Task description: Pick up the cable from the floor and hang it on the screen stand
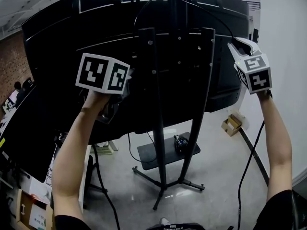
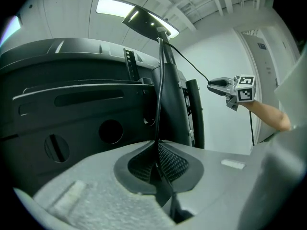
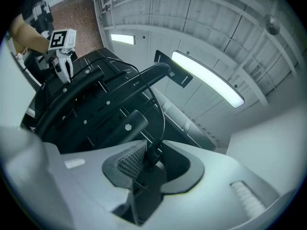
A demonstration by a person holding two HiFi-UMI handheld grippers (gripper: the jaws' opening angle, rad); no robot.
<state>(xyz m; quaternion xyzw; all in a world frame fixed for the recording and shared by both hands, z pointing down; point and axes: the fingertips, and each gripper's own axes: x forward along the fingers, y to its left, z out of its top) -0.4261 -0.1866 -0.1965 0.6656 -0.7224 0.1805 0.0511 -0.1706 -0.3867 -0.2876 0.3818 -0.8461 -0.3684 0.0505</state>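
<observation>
The thin black cable (image 2: 158, 109) is smooth and round like string. It runs up high, over the top of the tall black metal screen stand (image 1: 159, 128), behind the big black screen (image 1: 57, 42) with its hard plastic back. The left tongs (image 2: 158, 163) are shut tight on the cable. The right tongs (image 3: 149, 158) grip its thicker end against a bumpy dark pad

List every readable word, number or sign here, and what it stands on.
None can be read.
Left cube and right cube: square marker patterns only, no letters.
Boxes at lower left: print too small to read.
</observation>
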